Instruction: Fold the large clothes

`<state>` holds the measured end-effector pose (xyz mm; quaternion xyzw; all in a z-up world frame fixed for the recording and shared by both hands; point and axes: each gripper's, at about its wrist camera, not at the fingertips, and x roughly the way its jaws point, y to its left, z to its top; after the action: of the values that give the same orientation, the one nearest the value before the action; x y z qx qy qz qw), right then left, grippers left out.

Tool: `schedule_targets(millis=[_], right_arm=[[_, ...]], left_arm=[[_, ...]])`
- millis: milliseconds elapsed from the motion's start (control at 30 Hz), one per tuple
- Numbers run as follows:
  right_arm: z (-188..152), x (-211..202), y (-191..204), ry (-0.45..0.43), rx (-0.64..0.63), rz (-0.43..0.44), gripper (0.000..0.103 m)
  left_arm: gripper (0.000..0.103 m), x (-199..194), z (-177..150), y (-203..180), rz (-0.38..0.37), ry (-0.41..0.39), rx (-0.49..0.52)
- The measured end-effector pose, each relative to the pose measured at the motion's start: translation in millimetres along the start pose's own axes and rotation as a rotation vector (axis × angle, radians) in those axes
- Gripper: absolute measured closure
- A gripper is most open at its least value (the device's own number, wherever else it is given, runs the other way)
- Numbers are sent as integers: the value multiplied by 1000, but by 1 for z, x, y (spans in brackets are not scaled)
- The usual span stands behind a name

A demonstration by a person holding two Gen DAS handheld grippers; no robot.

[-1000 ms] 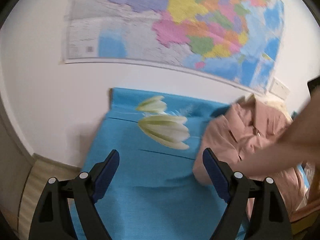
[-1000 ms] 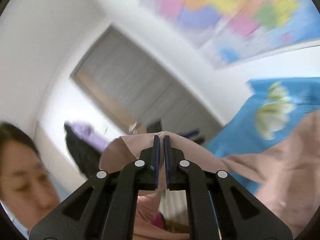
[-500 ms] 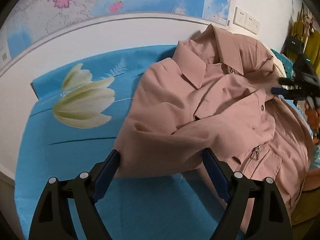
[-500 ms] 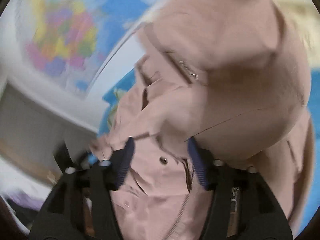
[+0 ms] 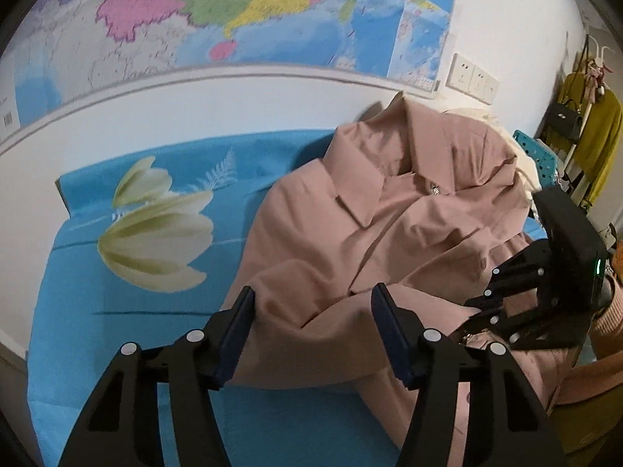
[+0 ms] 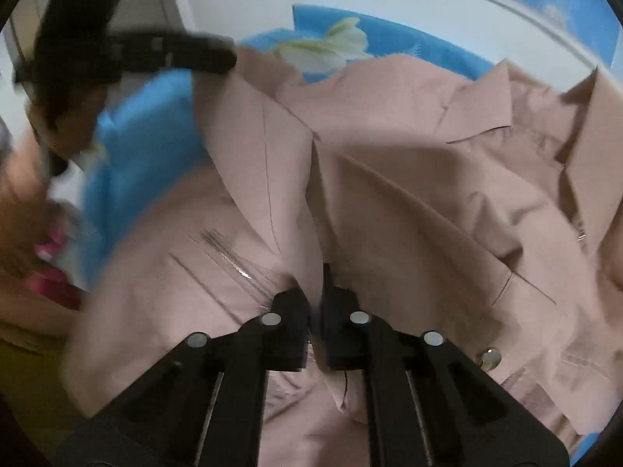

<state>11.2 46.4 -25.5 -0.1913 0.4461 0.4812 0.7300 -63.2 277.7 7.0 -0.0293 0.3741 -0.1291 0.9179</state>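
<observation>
A white wall carrying a large coloured map point(image 5: 241, 11) fills the top of the left wrist view, with a double wall socket point(image 5: 471, 78) at upper right. Below it spreads a blue bedsheet point(image 5: 128, 334) printed with a pale tulip point(image 5: 155, 241). The pink coat point(image 5: 393, 225) lies crumpled across the centre and right of that view, collar toward the wall, and fills most of the right wrist view.

At the bottom centre, the left gripper point(image 5: 311, 330) has its jaws closing around a bulging fold at the coat's near edge; cloth sits between the fingers, which are still spread apart.

The right gripper point(image 6: 316, 299), at lower centre of its own view, is pressed together, pinching an upright ridge of coat fabric beside the zip point(image 6: 237, 264). It also shows at the right edge of the left wrist view.
</observation>
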Motion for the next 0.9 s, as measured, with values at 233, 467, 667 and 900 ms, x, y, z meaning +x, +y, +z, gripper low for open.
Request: schedule_targets(millis=[233, 467, 667, 900], right_arm=[[16, -148, -35, -347, 208, 443, 99], [-14, -145, -130, -385, 590, 407, 97], [-64, -72, -184, -127, 830, 113, 56], [-52, -113, -119, -257, 521, -140, 18]], left_arm=[[26, -43, 0, 23, -43, -156, -83], [24, -12, -18, -2, -94, -56, -5], [25, 49, -15, -43, -64, 58, 103], [49, 68, 3, -66, -11, 26, 182]])
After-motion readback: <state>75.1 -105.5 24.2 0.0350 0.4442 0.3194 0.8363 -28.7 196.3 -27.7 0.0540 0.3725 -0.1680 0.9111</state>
